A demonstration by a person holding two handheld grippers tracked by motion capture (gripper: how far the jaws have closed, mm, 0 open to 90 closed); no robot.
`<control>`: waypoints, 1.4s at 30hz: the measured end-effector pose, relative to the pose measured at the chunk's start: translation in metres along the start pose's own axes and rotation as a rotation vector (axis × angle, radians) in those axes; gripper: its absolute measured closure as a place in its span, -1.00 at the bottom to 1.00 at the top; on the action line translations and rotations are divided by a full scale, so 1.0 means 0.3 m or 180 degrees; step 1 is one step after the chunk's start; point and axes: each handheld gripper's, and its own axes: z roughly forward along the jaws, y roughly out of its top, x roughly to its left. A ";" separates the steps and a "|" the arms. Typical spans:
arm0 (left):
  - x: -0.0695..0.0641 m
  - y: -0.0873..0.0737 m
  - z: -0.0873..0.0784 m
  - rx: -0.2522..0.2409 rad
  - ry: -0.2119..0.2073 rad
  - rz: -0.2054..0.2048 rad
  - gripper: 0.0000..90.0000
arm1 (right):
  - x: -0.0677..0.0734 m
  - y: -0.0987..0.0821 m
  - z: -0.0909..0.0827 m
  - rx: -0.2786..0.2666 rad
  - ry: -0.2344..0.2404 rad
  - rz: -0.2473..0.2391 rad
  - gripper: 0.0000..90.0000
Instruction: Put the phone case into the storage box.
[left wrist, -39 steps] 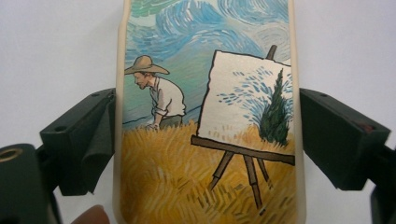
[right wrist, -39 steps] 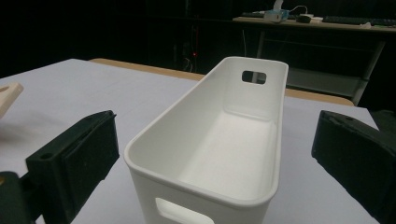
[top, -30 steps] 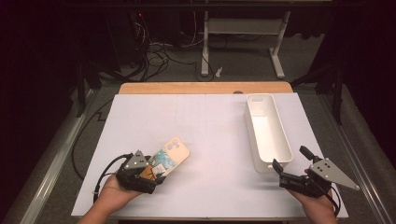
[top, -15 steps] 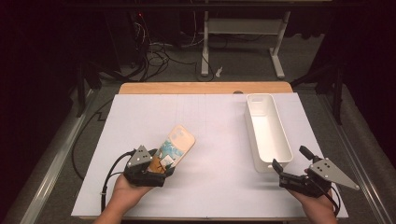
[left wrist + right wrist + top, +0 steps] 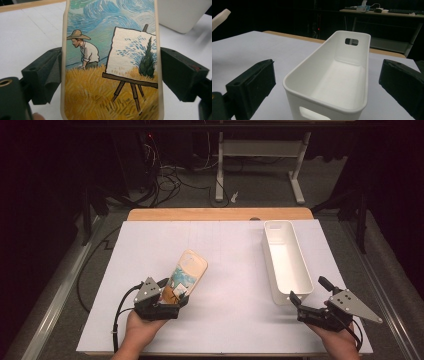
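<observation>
A beige phone case (image 5: 189, 270) printed with a painter, an easel and a wheat field is lifted off the white table at the front left, its far end tilted up. My left gripper (image 5: 172, 288) is shut on its lower part. In the left gripper view both black jaws press on the side edges of the case (image 5: 110, 50). A long white bin (image 5: 274, 257) lies at the right. My right gripper (image 5: 307, 291) hovers at the bin's near end, open, with nothing held; the right gripper view shows the bin's rim (image 5: 312, 62) between its spread jaws.
White paper (image 5: 235, 245) covers the table, with a wooden edge (image 5: 220, 214) at the back. Cables, a desk frame and dark floor lie beyond it. A cable (image 5: 117, 315) trails from the left gripper toward the front edge.
The left gripper has carried the phone case a little to the right and tipped it up more steeply. The right gripper has stayed where it was.
</observation>
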 end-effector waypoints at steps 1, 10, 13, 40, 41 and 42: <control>0.005 -0.006 -0.002 -0.0021 0.0007 -0.0048 -0.74 | 0.001 -0.001 0.002 0.0005 0.0003 0.0006 -0.98; 0.002 -0.003 -0.014 -0.0149 -0.0049 -0.0041 -0.73 | 0.014 0.023 0.017 -0.0036 0.0017 -0.0038 -0.98; -0.001 -0.001 -0.019 -0.0181 -0.0063 -0.0009 -0.73 | 0.022 0.046 0.024 -0.0066 0.0045 -0.0042 -0.98; -0.021 0.017 -0.019 -0.0242 -0.0286 0.0225 -0.74 | 0.199 0.177 0.188 -0.0013 0.0563 -0.0169 -1.00; -0.023 0.020 -0.016 -0.0231 -0.0320 0.0234 -0.74 | 0.200 0.176 0.187 -0.0010 0.0568 -0.0160 -1.00; -0.024 0.023 -0.012 -0.0225 -0.0370 0.0228 -0.74 | 0.199 0.174 0.185 -0.0005 0.0582 -0.0133 -1.00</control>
